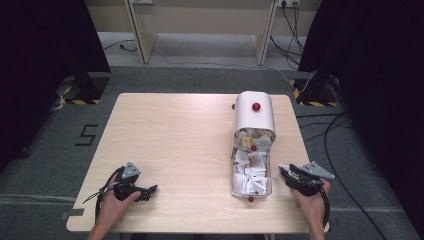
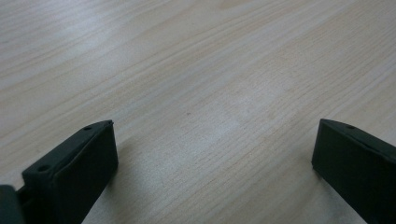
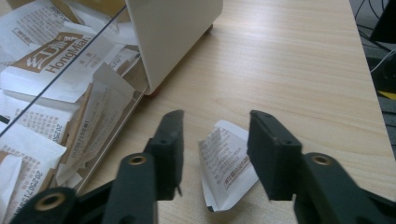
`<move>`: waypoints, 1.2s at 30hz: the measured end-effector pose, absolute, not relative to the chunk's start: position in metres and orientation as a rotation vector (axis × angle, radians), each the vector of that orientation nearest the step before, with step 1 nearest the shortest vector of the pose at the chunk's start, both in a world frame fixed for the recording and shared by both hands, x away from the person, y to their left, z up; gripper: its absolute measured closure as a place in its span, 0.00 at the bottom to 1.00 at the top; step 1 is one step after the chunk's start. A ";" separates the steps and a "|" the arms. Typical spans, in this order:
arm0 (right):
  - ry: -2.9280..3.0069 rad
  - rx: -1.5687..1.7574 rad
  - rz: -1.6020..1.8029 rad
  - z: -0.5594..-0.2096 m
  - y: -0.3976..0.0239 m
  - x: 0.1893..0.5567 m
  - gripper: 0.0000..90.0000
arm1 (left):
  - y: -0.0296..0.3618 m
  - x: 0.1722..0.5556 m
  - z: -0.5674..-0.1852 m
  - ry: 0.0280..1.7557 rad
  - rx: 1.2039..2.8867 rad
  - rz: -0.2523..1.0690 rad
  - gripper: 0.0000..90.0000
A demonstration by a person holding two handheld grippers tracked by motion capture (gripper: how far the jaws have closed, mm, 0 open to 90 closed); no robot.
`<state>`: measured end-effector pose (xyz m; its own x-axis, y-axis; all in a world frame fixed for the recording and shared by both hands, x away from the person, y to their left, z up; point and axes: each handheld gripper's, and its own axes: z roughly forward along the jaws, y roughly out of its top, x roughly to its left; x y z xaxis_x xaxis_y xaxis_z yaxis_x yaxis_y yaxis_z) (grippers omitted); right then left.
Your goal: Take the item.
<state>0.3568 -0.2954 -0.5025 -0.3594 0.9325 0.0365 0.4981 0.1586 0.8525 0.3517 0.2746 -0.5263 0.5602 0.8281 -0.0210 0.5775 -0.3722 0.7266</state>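
Black jaws of the right gripper stand partly open near the table's near right edge; a white printed sachet lies flat on the wood between them, and the pads do not press it. Just to its left sits the clear tray full of similar sachets, under a white dispenser with a red knob. Over at the near left, the left gripper has its 2 jaws wide apart over bare table, holding nothing.

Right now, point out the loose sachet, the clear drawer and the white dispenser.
loose sachet [image 3: 229, 170]: right gripper view, printed face.
clear drawer [image 1: 270, 175]: high view, right wall.
white dispenser [image 1: 255, 117]: high view, curved top.
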 end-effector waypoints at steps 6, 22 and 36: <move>1.926 1.350 1.106 -0.500 -0.294 0.351 0.52 | 0.275 0.352 -0.526 1.123 2.091 0.458 0.00; 1.911 1.322 1.109 -0.490 -0.291 0.336 0.47 | 0.275 0.352 -0.526 1.122 2.092 0.458 0.00; 1.918 1.308 1.104 -0.484 -0.287 0.310 0.43 | 0.275 0.352 -0.526 1.122 2.091 0.459 0.00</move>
<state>0.3100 -0.2874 -0.4840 -0.3649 0.9310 -0.0011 0.4670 0.1840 0.8649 0.3516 0.2745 -0.5264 0.5600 0.8283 -0.0202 0.5764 -0.3720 0.7276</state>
